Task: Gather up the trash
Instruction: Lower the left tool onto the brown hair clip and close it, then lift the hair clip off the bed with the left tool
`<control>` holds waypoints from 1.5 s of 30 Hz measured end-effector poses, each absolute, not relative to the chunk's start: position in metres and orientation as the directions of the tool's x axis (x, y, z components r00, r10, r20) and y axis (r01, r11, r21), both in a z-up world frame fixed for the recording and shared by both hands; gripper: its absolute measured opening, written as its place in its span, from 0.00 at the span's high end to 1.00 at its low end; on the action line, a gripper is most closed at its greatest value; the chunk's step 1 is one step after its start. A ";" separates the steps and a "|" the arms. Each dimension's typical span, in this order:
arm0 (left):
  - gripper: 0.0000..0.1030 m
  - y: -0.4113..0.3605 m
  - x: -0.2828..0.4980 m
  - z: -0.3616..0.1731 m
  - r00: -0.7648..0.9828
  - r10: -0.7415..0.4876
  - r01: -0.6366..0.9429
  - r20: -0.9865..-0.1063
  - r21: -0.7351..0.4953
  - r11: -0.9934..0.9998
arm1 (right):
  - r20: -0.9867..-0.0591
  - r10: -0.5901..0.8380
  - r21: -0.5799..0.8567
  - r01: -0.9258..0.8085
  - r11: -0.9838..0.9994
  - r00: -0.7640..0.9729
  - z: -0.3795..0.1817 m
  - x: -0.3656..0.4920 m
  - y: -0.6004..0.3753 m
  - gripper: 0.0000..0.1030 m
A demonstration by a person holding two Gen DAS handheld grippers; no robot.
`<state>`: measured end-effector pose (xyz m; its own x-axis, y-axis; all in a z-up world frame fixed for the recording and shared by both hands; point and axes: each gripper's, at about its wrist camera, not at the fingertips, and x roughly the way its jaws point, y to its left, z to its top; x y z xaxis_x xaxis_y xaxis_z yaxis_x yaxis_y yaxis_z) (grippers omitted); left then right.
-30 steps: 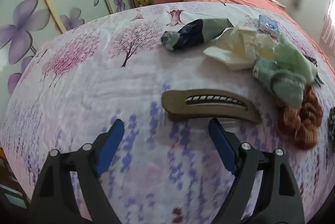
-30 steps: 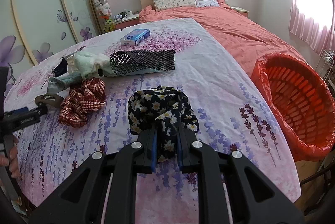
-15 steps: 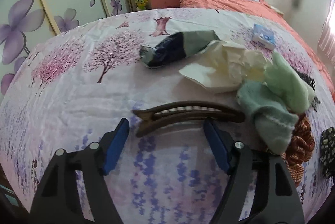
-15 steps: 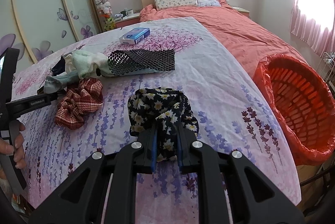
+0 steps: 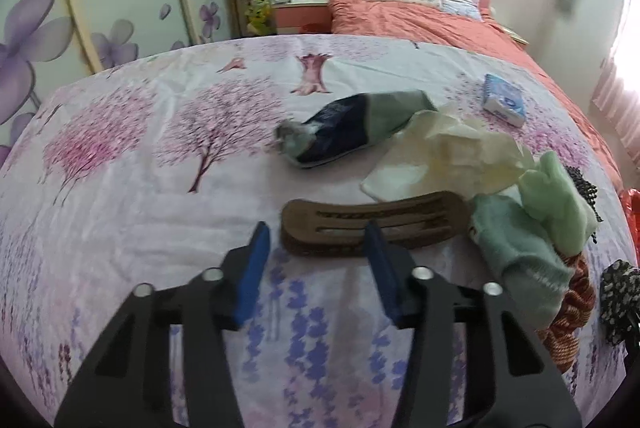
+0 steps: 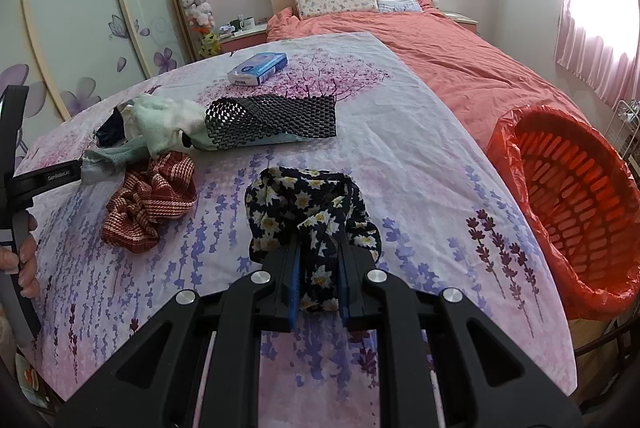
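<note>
Here we have the brown hair clip (image 5: 374,226) lying crosswise at frame centre, just ahead of our left gripper (image 5: 316,244), whose jaws have just been closing without yet pinching it, while our right gripper (image 6: 318,282) clenches the floral scrunchie (image 6: 308,211).

Left hand-held gripper (image 5: 316,238) jaws just closing, part-open, right hand-held gripper (image 6: 319,270) clamped
</note>
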<state>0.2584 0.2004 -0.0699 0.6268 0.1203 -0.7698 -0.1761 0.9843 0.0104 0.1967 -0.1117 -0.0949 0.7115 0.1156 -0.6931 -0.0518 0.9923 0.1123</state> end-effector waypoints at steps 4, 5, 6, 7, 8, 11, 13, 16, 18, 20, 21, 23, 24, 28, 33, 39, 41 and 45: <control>0.66 0.200 0.260 -0.068 0.618 0.085 -0.175 -0.781 -0.032 0.984 | -0.693 0.117 0.113 -0.052 0.992 0.712 -0.095 0.197 -0.112 0.86; 0.66 0.200 0.258 -0.068 0.613 0.061 -0.163 -0.787 -0.051 0.985 | -0.693 0.117 0.114 -0.052 0.992 0.712 -0.095 0.197 -0.112 0.86; 0.66 0.199 0.257 -0.068 0.610 0.050 -0.154 -0.791 -0.056 0.986 | -0.693 0.117 0.115 -0.052 0.992 0.712 -0.095 0.197 -0.112 0.86; 0.66 0.197 0.254 -0.069 0.606 0.052 -0.143 -0.794 -0.044 0.989 | -0.693 0.117 0.114 -0.052 0.992 0.712 -0.095 0.197 -0.112 0.86; 0.66 0.196 0.251 -0.070 0.599 0.048 -0.127 -0.799 -0.035 0.991 | -0.693 0.117 0.115 -0.052 0.992 0.712 -0.095 0.198 -0.111 0.86; 0.55 0.196 0.248 -0.070 0.609 0.098 -0.139 -0.787 0.016 0.990 | -0.693 0.116 0.113 -0.052 0.992 0.712 -0.095 0.198 -0.111 0.86; 0.46 0.204 0.251 -0.065 0.618 0.115 -0.180 -0.777 0.003 0.984 | -0.693 0.117 0.114 -0.052 0.992 0.712 -0.095 0.198 -0.111 0.86; 0.45 0.214 0.259 -0.057 0.630 0.127 -0.213 -0.766 -0.013 0.977 | -0.693 0.115 0.113 -0.051 0.992 0.712 -0.095 0.199 -0.111 0.86; 0.45 0.217 0.265 -0.055 0.629 0.154 -0.221 -0.762 0.014 0.975 | -0.694 0.113 0.111 -0.049 0.993 0.711 -0.096 0.200 -0.111 0.86; 0.45 0.222 0.274 -0.056 0.615 0.175 -0.224 -0.769 0.042 0.974 | -0.694 0.110 0.108 -0.048 0.993 0.711 -0.096 0.200 -0.111 0.86; 0.45 0.225 0.278 -0.058 0.607 0.179 -0.223 -0.774 0.049 0.973 | -0.694 0.108 0.105 -0.047 0.993 0.712 -0.096 0.201 -0.111 0.86; 0.46 0.233 0.288 -0.062 0.585 0.193 -0.227 -0.788 0.069 0.971 | -0.694 0.101 0.097 -0.047 0.994 0.712 -0.096 0.201 -0.110 0.86; 0.48 0.236 0.292 -0.064 0.573 0.204 -0.228 -0.794 0.085 0.970 | -0.694 0.099 0.095 -0.046 0.994 0.713 -0.096 0.200 -0.110 0.86; 0.57 0.243 0.307 -0.074 0.540 0.153 -0.174 -0.828 0.069 0.982 | -0.696 0.092 0.089 -0.041 0.995 0.713 -0.095 0.196 -0.112 0.86; 0.64 0.243 0.296 -0.074 0.544 0.070 -0.099 -0.836 0.019 0.995 | -0.697 0.084 0.080 -0.039 0.996 0.712 -0.095 0.195 -0.111 0.86; 0.62 0.241 0.263 -0.066 0.565 0.012 -0.069 -0.825 -0.033 0.997 | -0.696 0.085 0.077 -0.044 0.996 0.713 -0.094 0.193 -0.109 0.86; 0.60 0.239 0.255 -0.064 0.540 -0.039 -0.050 -0.841 -0.079 0.996 | -0.694 0.085 0.075 -0.046 0.996 0.715 -0.093 0.192 -0.107 0.86; 0.56 0.213 0.234 -0.058 0.559 -0.047 0.021 -0.828 -0.042 0.999 | -0.691 0.089 0.077 -0.050 0.996 0.717 -0.091 0.188 -0.106 0.86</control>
<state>0.2338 0.2127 -0.0583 0.5590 -0.0467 -0.8279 0.0214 0.9989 -0.0419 0.1878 -0.1058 -0.0911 0.7175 0.0889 -0.6909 -0.0495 0.9958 0.0767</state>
